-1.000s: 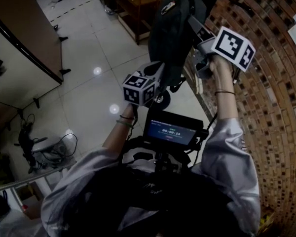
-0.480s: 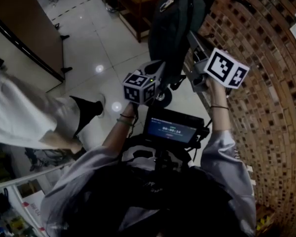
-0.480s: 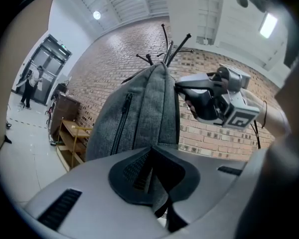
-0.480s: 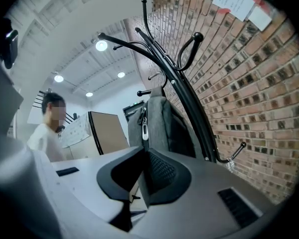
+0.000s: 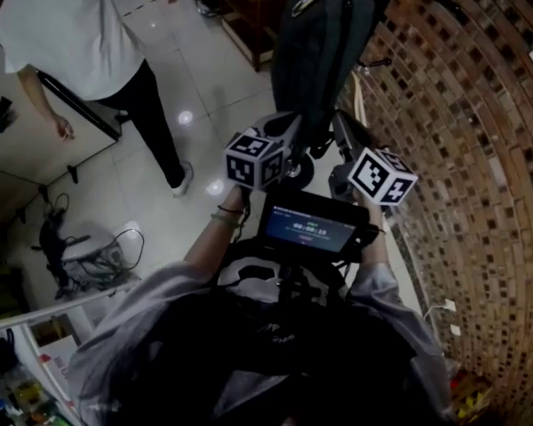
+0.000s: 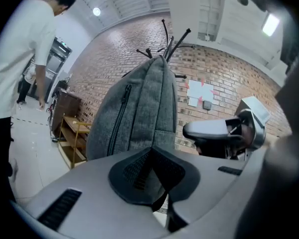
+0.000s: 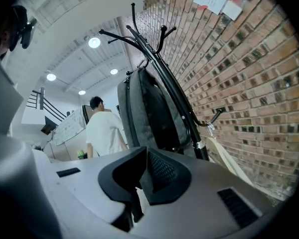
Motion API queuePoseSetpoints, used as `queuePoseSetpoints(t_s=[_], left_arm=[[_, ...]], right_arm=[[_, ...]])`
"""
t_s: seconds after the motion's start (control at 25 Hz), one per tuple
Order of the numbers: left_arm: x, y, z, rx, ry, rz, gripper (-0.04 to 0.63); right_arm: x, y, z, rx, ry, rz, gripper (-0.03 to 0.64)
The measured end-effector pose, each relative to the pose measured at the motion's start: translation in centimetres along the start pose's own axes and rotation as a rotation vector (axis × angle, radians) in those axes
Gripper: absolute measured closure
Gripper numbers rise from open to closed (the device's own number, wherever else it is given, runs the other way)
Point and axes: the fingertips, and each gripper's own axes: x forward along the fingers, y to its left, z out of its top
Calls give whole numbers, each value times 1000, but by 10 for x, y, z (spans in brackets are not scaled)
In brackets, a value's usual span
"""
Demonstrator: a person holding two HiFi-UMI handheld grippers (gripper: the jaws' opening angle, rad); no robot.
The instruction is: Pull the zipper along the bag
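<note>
Grey fabric backpack (image 5: 321,56) hanging at far centre on a black metal coat stand (image 7: 162,66), beside the brick wall (image 5: 480,149) at right. Left gripper (image 6: 151,168) pinches its lower edge. Right gripper (image 7: 142,169), near right, has just been closing its jaws and has nothing between them.

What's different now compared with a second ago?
The right gripper dropped from high beside the bag to beside the left gripper, its empty jaws just closing. A person in white walked in. The left gripper stayed clamped on the bag's bottom.
</note>
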Motion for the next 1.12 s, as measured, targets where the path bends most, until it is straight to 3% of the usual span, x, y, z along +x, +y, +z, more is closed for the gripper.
queuePoseSetpoints(t_s=[0.24, 1.12], left_arm=[[2, -2, -2, 2, 10, 5, 588], [-1, -14, -4, 14, 11, 15, 588]], right_arm=[[-5, -15, -23, -24, 13, -41, 618], [-13, -21, -29, -60, 10, -66, 620]])
